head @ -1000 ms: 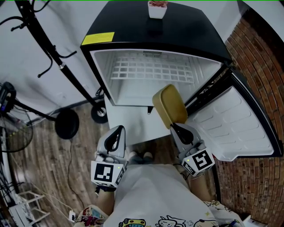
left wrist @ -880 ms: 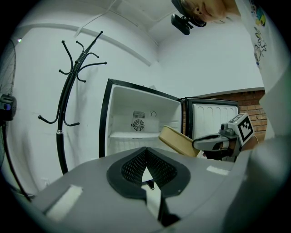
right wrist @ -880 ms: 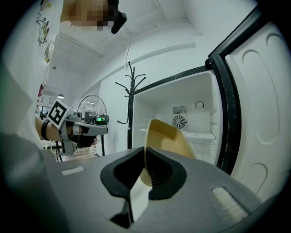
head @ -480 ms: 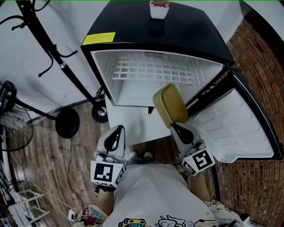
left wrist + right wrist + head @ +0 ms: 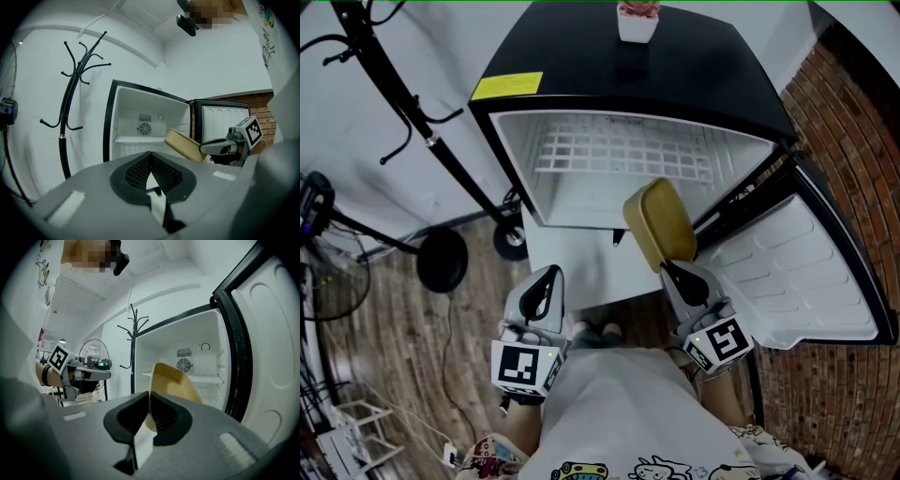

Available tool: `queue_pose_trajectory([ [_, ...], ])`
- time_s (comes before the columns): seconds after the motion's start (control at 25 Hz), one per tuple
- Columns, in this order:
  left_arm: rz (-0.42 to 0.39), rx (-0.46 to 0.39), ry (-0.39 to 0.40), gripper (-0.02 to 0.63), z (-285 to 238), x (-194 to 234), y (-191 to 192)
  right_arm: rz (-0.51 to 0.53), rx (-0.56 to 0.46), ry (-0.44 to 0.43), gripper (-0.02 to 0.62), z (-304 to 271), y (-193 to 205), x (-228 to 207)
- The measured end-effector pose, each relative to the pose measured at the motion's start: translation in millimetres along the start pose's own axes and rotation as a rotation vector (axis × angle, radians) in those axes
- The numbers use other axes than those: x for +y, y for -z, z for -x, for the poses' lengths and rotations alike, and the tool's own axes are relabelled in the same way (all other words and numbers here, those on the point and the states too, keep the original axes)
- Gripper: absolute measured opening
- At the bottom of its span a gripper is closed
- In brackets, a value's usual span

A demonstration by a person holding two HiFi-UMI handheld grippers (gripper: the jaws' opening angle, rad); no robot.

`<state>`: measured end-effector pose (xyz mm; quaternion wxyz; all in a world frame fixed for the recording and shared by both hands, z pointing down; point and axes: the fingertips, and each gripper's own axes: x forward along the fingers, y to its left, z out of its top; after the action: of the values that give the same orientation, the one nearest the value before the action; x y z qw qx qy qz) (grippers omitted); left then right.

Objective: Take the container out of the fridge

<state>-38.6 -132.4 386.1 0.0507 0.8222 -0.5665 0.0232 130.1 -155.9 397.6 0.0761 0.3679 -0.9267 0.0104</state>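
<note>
L gripper [image 5: 549, 277] hangs w/ jaws pressed together, nothing in them, before the fridge [image 5: 628, 84] front's left part. The coat stand [image 5: 62, 154] is well off to its left, so there's free room that side. The tan container [image 5: 658, 223] sits tilted in the air before the opening's right part, prob. clear of the cavity tho no view settles that, w/ R gripper [image 5: 673, 274] nipped nearly closed on its near wall. To finish well: firm pinch, draw straight back toward the body, minding the fridge's front frame & the open door [image 5: 797, 272] edge just to the right.
</note>
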Motion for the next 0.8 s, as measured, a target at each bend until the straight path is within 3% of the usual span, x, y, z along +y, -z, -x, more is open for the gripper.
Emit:
queue_pose_trajectory([
  [0.8,0.001,-0.002,-0.008,0.005,-13,3,-3,0.002,-0.002,-0.001,0.018,-6,-2,-9],
])
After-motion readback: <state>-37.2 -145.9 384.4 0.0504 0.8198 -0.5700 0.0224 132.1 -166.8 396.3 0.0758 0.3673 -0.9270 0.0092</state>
